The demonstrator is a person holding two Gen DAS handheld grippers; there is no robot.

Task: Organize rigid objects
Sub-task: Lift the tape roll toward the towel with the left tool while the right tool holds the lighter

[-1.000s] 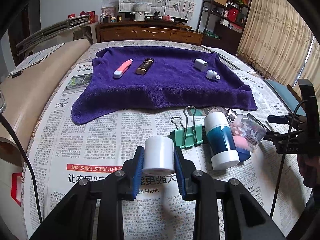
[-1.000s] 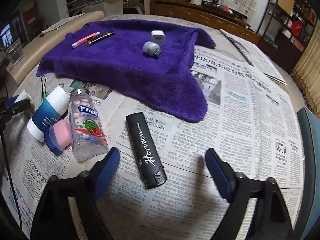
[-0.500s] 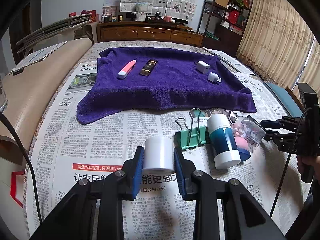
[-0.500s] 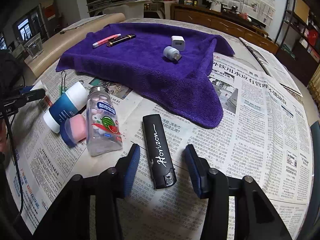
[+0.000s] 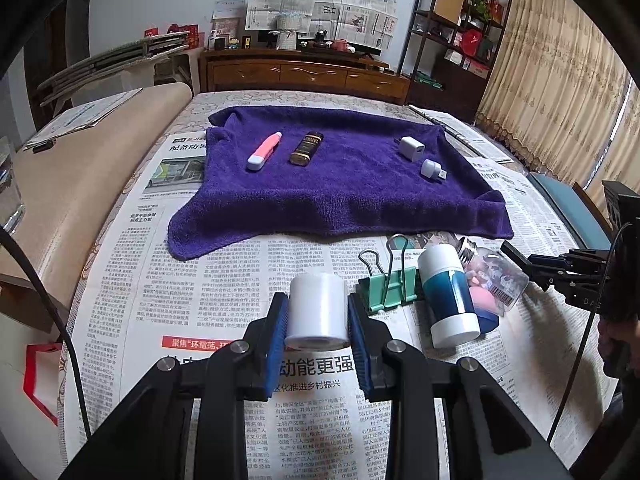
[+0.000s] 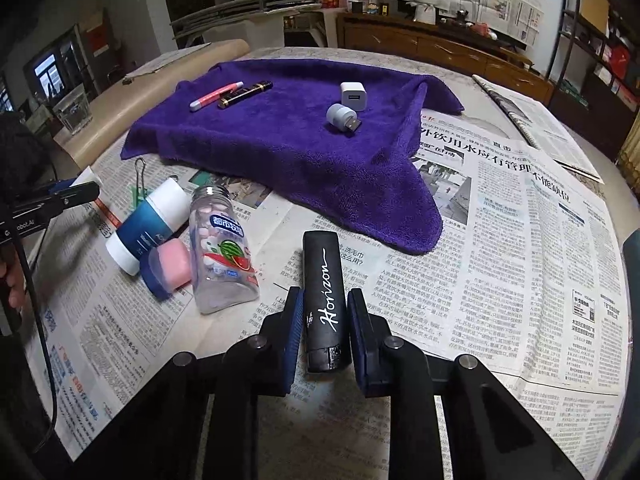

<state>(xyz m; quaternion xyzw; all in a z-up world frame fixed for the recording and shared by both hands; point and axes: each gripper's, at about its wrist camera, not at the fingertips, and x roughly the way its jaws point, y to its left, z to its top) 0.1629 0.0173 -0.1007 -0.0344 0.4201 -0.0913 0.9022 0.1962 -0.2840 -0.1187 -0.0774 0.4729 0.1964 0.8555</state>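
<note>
My left gripper point(image 5: 318, 312) is shut on a white cylinder point(image 5: 318, 308) and holds it over the newspaper, short of the purple towel point(image 5: 340, 184). On the towel lie a pink pen point(image 5: 264, 151), a dark gold-trimmed case point(image 5: 306, 148), a white charger cube point(image 5: 411, 148) and a small USB lamp point(image 5: 433, 169). My right gripper point(image 6: 323, 312) is shut on a black "Horizon" stick point(image 6: 324, 296), its far end resting near the towel's corner point(image 6: 416, 236).
On the newspaper lie a green binder clip point(image 5: 390, 288), a blue-and-white bottle point(image 5: 450, 296), a pink sponge in a blue cap point(image 6: 170, 266) and a clear candy bottle point(image 6: 222, 256). A drinking glass point(image 6: 74, 114) stands at the far left.
My right gripper moved forward and closed from wide open onto the black stick. My left gripper stayed shut on the white cylinder and rose slightly.
</note>
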